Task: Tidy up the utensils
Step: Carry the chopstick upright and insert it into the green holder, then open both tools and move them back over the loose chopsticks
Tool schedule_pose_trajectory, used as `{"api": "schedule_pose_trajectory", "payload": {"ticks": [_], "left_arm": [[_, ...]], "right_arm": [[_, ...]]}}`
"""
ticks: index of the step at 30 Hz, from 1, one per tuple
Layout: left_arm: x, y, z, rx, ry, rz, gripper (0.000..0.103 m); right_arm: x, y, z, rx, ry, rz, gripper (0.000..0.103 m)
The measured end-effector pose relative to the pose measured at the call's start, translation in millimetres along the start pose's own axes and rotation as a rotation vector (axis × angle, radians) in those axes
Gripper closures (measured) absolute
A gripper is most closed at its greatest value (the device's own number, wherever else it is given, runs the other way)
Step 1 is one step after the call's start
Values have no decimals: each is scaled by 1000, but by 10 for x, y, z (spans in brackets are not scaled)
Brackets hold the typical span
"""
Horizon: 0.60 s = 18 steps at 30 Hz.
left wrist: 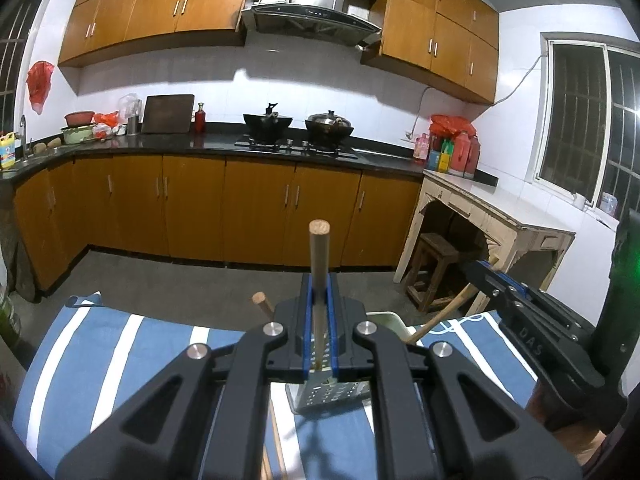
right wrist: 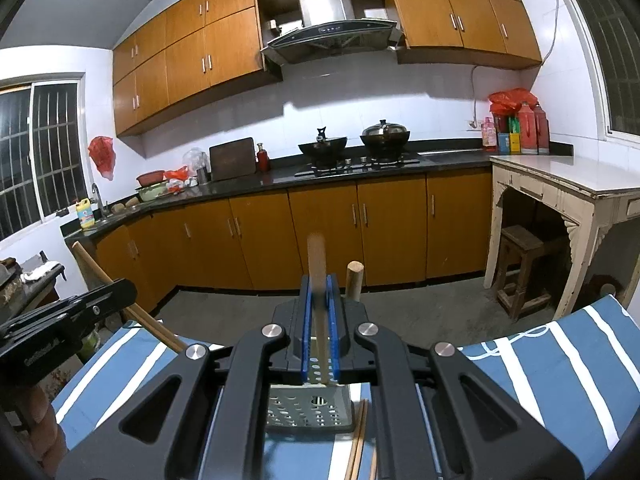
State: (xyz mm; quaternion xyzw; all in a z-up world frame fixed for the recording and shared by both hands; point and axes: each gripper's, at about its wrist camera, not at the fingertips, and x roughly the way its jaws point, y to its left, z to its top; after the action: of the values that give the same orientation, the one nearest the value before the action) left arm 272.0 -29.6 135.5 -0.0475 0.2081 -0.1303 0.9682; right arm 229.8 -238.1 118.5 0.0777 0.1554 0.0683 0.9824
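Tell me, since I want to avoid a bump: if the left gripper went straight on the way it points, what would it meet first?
Nothing close, as far as I can tell. The left gripper, shut on a wooden stick, points past the striped cloth over open floor toward the lower cabinets. Those look like the first thing in line, though depth is unclear.

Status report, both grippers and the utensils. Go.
Left gripper shut on wooden handle. Right gripper shut on another. Perforated metal holder below. Nothing blocking.
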Motion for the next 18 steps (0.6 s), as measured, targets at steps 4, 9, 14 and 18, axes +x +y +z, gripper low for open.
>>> {"api": "schedule_pose_trajectory", "payload": {"ticks": [4,9,14,18], "left_arm": [[-107,13,27,-7,-16,2,91],[-385,39,56,-18,-66,-1,80],[-711,151,-59,-31,-91,10,79],[-861,241,-365,-21,-69,42,73]], "right_arm": [[-126,-8,51,6,-18,6,94],[-421,-54,55,5,-45,13,94],[-681,-164,-146,19,-24,14,94],[-679,-321,-537,33,65,-24,94]]}}
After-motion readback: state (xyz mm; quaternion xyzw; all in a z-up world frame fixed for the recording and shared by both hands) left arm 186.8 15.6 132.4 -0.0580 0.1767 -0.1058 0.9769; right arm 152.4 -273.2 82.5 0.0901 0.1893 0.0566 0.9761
